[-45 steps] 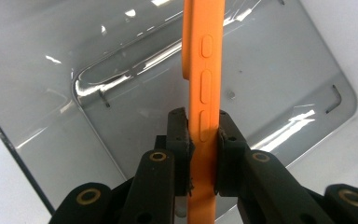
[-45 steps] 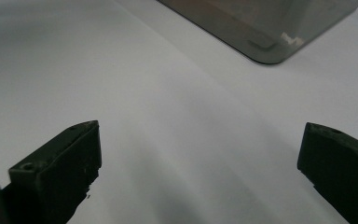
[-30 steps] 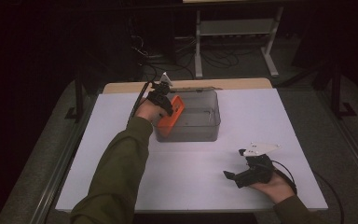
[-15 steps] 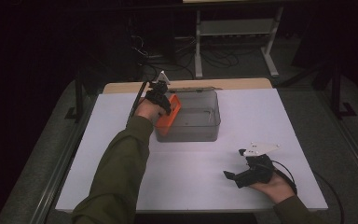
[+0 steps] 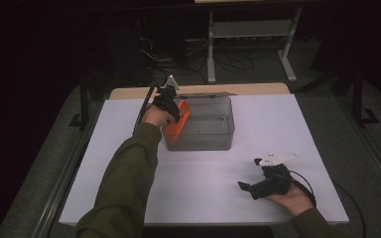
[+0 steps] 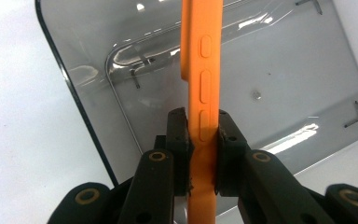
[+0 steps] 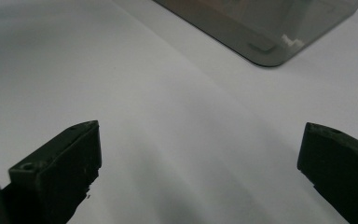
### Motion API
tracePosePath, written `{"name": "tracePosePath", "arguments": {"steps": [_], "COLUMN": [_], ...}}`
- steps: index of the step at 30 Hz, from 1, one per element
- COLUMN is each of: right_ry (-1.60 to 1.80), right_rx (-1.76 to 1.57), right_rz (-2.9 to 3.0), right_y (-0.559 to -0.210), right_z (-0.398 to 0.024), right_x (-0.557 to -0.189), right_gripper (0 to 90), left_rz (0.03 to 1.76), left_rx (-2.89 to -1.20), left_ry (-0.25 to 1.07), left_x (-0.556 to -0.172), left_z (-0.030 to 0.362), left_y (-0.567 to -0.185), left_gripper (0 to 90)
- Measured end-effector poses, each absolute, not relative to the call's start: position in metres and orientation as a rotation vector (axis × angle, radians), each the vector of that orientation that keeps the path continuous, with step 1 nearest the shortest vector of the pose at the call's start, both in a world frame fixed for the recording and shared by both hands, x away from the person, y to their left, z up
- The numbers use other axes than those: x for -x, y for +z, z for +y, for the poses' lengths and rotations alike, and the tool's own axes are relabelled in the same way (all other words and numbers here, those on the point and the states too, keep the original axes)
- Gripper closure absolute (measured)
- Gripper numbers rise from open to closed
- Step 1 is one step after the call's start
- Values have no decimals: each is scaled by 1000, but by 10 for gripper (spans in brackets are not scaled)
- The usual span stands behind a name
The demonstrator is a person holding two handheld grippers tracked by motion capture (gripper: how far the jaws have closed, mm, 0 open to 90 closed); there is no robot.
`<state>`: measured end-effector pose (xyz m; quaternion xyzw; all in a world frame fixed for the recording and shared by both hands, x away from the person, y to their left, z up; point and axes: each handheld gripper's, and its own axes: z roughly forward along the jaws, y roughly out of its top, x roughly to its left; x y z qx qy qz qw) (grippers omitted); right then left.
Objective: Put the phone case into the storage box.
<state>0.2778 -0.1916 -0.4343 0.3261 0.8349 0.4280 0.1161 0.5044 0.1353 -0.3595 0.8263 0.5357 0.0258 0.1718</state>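
An orange phone case (image 5: 177, 120) hangs edge-on over the left end of a clear grey plastic bin (image 5: 213, 141). My left gripper (image 6: 201, 122) is shut on the orange phone case (image 6: 201, 74), its pads pressing both sides just below the side buttons. Beneath the case lies the bin's bare floor (image 6: 270, 79). In the high view the left gripper (image 5: 171, 106) sits at the bin's left rim. My right gripper (image 5: 247, 187) rests low over the white table near the front right, and its jaws (image 7: 200, 154) stand wide open with nothing between them.
The white table top (image 5: 104, 163) spreads around the bin. A bin corner (image 7: 265, 49) shows at the top of the right gripper view. Beyond the table stand a metal shelf frame (image 5: 250, 29) and floor cables (image 5: 178, 59) in the dark.
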Motion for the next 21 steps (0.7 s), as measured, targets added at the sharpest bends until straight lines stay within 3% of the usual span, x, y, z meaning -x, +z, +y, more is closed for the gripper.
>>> {"name": "tracePosePath", "arguments": {"steps": [21], "right_ry": [1253], "right_rx": [-957], "right_rz": [2443], "right_y": [-434], "right_z": [-191], "right_x": [-278], "right_gripper": [0], "left_rz": [1526], "left_rx": [-2359], "left_ry": [87], "left_x": [-506], "left_z": [134], "left_y": [-362], "left_gripper": [774]}}
